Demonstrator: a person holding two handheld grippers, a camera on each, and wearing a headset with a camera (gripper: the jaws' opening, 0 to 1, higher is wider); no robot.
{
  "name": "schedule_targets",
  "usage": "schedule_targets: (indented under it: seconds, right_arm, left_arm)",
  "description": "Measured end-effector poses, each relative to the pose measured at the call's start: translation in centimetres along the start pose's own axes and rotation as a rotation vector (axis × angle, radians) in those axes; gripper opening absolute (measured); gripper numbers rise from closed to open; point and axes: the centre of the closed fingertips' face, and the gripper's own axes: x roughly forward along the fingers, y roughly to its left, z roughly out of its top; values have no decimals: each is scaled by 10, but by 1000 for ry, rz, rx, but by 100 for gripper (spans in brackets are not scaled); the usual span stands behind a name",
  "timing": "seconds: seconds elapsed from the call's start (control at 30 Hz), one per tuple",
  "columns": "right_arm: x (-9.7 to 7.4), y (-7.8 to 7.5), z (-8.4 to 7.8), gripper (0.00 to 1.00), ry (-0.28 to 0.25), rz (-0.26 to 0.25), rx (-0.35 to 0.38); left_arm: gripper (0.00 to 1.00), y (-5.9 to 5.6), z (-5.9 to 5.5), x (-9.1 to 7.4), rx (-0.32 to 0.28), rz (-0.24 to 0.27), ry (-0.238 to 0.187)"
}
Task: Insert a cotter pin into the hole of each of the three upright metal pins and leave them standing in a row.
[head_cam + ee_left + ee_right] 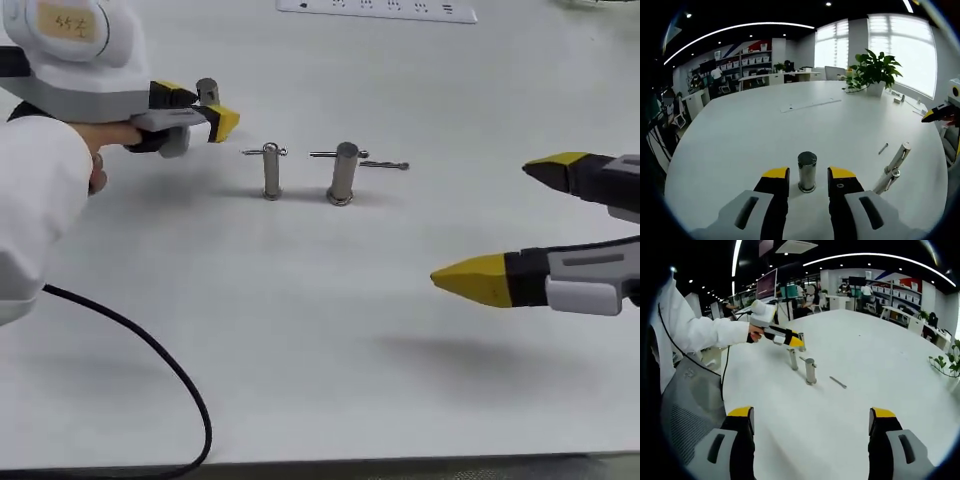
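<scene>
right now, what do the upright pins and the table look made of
Pins: metal, likely steel, satin grey with bright streaks down the sides. Table: smooth matte white, perhaps laminate; shadows on it are soft, with no sharp reflections.

Head view is bright and evenly lit from overhead, so the white table (330,330) nearly washes out. A soft, smeary shadow sits under the right gripper (480,222), and the metal pins (342,172) throw only faint ones, nothing hard-edged. The near top-left corner looks a bit out of focus.

Both gripper views are heavily fisheyed: the table edge bows, and the ceiling light strip (740,27) bends into an arc. The windows (900,50) blow out to near white. The far room looks soft, maybe just lens smear.
</scene>
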Motion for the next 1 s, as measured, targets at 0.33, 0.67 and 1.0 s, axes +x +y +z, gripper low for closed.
schedule_targets:
  seconds: [0.33, 0.67, 1.0]
  right_arm:
    - [-2, -1, -1, 92, 4, -7, 11]
    - [0, -2, -3, 91, 10, -3, 15]
    - [2, 1, -3, 91, 12, 8, 15]
  left_arm:
    - [15, 1, 1, 8, 4, -4, -1]
    - [11, 1, 3, 7, 56, -9, 20]
    - [10, -2, 0, 1, 80, 3, 41]
